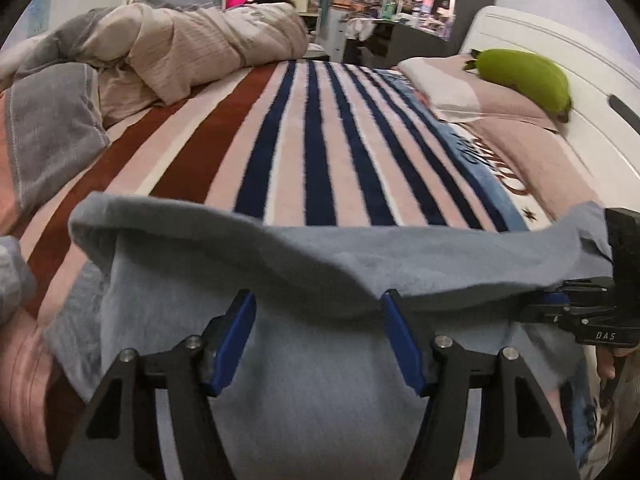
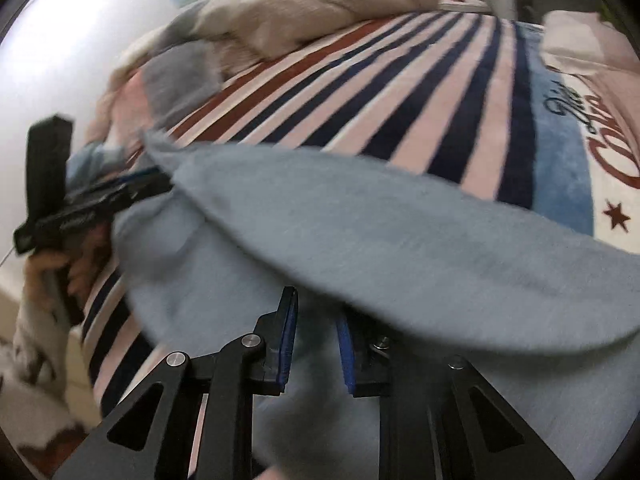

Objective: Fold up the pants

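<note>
Pants (image 1: 320,256) of pale blue-grey cloth are spread across the near part of the bed, on top of the striped blanket (image 1: 320,132), with a folded-over upper edge raised above the layer lying flat. That edge appears to be lifted so that one half can be carried over the other; the fold is judged to be under way and not yet laid down.

A crumpled beige and grey duvet (image 1: 192,48) is heaped at the far left of the bed, well apart from the garment, so the striped area is left as working room. A pillow (image 1: 480,96) is set against the white headboard (image 1: 560,80), and a green plush (image 1: 524,76) rests on top of it.

In the left wrist view the left gripper (image 1: 318,336) is seen with its blue pads (image 1: 236,344) spread wide; the raised cloth edge is draped at the tips and lies between them, but no pinch is shown. In the right wrist view the right gripper (image 2: 314,340) is held with its pads (image 2: 288,340) only a narrow way apart, and the cloth hangs over their tips; whether a fold of fabric is caught there cannot be told. From the left view its tips seem buried in the right-hand edge of the pants, which is held taut there.
</note>
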Demonstrator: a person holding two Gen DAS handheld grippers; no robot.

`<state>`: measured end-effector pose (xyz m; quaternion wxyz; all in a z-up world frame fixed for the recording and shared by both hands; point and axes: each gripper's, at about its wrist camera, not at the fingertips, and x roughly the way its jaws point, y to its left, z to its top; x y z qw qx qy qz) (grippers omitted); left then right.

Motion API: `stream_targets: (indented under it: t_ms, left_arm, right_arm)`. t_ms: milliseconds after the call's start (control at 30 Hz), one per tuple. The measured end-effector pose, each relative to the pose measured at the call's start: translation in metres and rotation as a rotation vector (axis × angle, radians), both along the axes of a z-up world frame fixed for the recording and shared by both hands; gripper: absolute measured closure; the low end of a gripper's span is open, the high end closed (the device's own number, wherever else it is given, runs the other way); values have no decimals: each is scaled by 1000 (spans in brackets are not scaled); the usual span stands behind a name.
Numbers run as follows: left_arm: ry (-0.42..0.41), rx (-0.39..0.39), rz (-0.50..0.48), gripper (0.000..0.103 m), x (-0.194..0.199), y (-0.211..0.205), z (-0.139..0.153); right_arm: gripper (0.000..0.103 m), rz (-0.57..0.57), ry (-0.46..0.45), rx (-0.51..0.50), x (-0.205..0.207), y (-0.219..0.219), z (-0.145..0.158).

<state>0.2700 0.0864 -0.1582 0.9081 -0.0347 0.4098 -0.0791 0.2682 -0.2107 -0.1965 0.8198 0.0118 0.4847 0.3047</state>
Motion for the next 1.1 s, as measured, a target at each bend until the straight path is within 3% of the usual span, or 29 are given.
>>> stream_targets:
  t_ms: [367, 567, 700, 867, 967, 1100]
  left_arm:
    - [49, 47, 145, 41, 50, 38, -25]
    - [-1, -16, 124, 37, 41, 34, -3]
    - [-72, -53, 86, 32, 22, 16, 25]
    - [-106, -69, 53, 32, -3, -9, 39]
    - [-117, -65, 16, 24, -22, -28, 41]
    - [-105, -22, 33, 24, -44, -49, 40]
  right_arm:
    - [90, -95, -61, -128, 64, 1, -7]
    - [80, -118, -94, -141, 60, -8, 19]
    - [67, -174, -142, -173, 30, -42, 50]
    - [57, -297, -198, -273, -38, -108, 85]
    - [40, -343, -257, -336, -78, -142, 103]
    - [19, -355, -383, -483, -126, -171, 117]
